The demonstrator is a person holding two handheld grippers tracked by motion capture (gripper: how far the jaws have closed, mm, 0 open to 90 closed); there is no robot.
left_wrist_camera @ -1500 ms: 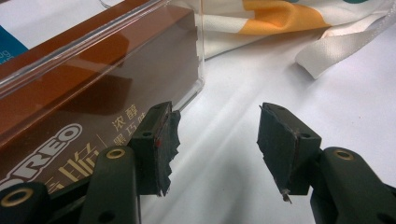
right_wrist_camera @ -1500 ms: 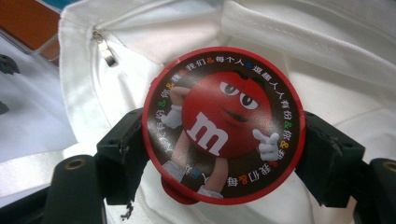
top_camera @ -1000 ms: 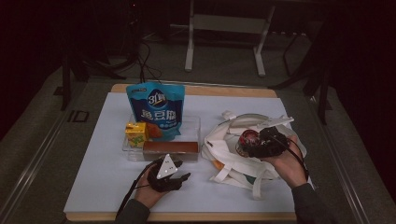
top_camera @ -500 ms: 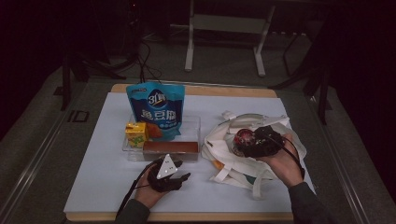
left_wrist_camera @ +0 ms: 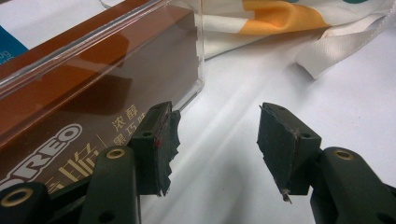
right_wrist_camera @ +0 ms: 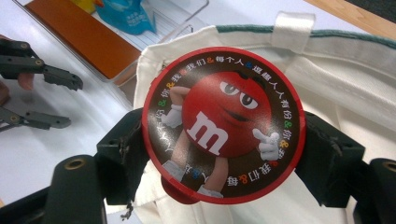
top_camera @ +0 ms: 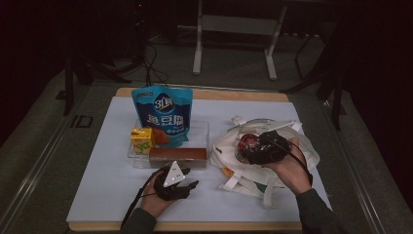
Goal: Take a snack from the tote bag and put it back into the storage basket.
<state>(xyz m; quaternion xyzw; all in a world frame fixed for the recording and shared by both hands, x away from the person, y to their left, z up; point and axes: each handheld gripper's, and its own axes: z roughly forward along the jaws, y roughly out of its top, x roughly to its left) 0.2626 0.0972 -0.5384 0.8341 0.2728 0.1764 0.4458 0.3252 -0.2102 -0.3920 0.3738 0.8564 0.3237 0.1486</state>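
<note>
**Candy tub carried over the tote bag; left gripper idle by the tray.**

High view: the right gripper (top_camera: 259,146), pinching a round M&M's tub (top_camera: 248,143), now sits slightly farther toward the table's left edge over the white tote bag (top_camera: 292,141) than a second ago, which suggests the tub is about to be lowered into the bag; the left gripper (top_camera: 187,184) rests unmoved near the front edge, beside the clear tray (top_camera: 204,127).
Left gripper view: the jaws stand spread and empty beside the brown Oreo box (left_wrist_camera: 93,88).
Right gripper view: both pads press the tub's sides (right_wrist_camera: 224,123), with the bag's opening (right_wrist_camera: 327,70) directly behind.
</note>
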